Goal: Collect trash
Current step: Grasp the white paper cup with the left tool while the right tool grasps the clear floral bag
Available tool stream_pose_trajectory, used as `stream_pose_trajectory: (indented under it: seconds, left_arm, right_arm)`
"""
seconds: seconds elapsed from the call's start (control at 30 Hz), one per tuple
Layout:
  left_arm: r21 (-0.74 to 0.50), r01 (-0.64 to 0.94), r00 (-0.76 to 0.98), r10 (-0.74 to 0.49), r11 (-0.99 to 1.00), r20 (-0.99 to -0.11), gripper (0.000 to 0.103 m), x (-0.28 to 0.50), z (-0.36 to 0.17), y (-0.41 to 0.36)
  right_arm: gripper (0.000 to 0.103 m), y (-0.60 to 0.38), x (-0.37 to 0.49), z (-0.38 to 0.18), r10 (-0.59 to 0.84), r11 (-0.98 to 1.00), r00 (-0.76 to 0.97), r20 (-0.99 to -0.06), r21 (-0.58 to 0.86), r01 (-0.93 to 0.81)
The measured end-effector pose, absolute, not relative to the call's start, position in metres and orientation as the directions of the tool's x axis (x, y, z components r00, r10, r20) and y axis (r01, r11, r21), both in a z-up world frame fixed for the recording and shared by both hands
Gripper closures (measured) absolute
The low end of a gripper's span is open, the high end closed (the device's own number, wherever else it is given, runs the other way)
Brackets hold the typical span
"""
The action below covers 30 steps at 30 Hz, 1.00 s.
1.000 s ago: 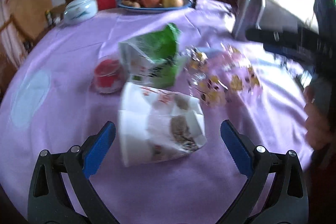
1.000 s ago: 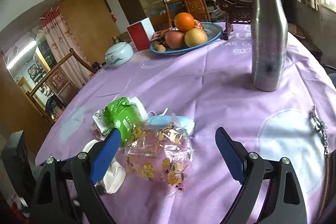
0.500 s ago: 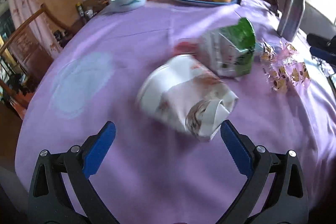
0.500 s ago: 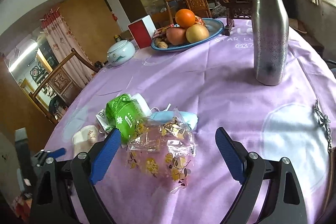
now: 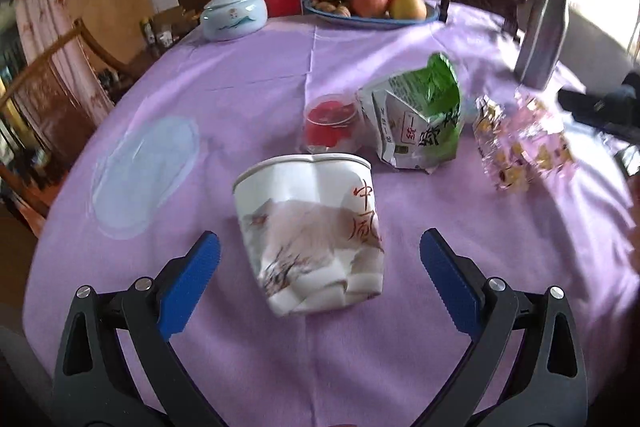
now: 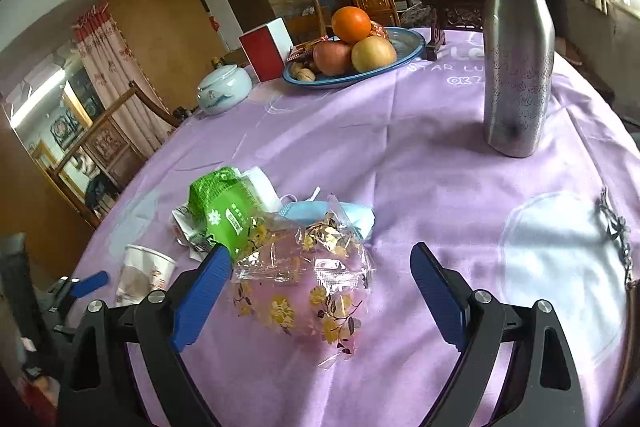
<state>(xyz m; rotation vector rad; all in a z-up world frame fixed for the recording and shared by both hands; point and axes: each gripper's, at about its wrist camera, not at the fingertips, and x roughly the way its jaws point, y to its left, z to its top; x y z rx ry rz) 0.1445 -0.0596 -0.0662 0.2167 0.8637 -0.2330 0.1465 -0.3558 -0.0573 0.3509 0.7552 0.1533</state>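
A dented white paper cup [image 5: 312, 227] with red characters sits on the purple cloth, rim away from me. My left gripper [image 5: 319, 247] is open, one finger on each side of the cup and clear of it. Behind the cup are a small red-lidded plastic cup [image 5: 330, 123] and a green and white packet [image 5: 416, 119]. My right gripper [image 6: 320, 259] is open over a clear floral wrapper [image 6: 304, 287]. A blue face mask [image 6: 328, 213] and the green packet [image 6: 224, 207] lie just beyond it. The paper cup [image 6: 140, 273] shows at the left.
A steel bottle [image 6: 516, 67] stands at the right. At the back are a fruit plate [image 6: 404, 47], a red box [image 6: 268, 51] and a lidded ceramic jar [image 6: 224, 89]. Wooden chairs stand past the table's left edge. The right gripper's arm [image 5: 592, 107] enters the left wrist view.
My left gripper has swung round the paper cup, which now sits centred between its fingers with the rim away. My right gripper has barely shifted over the floral wrapper.
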Motion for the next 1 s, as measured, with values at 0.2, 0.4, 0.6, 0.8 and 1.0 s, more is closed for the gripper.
stream_pose_trajectory:
  seconds: [0.2, 0.4, 0.6, 0.8, 1.0]
  left_arm:
    - [0.098, 0.241, 0.536, -0.049, 0.966, -0.843, 0.007, 0.172, -0.096, -0.061]
    - [-0.103, 0.232, 0.505, -0.21, 0.967, -0.837, 0.007, 0.182, -0.092, -0.034]
    - [-0.15, 0.236, 0.536, -0.257, 0.96, -0.804, 0.031, 0.174, -0.084, -0.031]
    - [-0.151, 0.237, 0.581, -0.265, 0.96, -0.769, 0.031, 0.167, -0.078, -0.03]
    - [-0.21, 0.216, 0.596, -0.299, 0.954, -0.745, 0.031, 0.168, -0.076, -0.019]
  right_arm:
    - [0.013, -0.36, 0.147, -0.056, 0.246, 0.933, 0.725, -0.643, 0.359, 0.002]
    - [0.013, -0.36, 0.156, -0.069, 0.272, 0.924, 0.68, -0.681, 0.381, 0.013]
    - [0.013, -0.349, 0.164, -0.087, 0.268, 0.934, 0.628, -0.73, 0.356, 0.016]
    - [0.013, -0.344, 0.165, -0.091, 0.277, 0.935, 0.613, -0.74, 0.354, 0.004]
    - [0.019, -0.335, 0.166, -0.097, 0.265, 0.946, 0.6, -0.755, 0.324, -0.01]
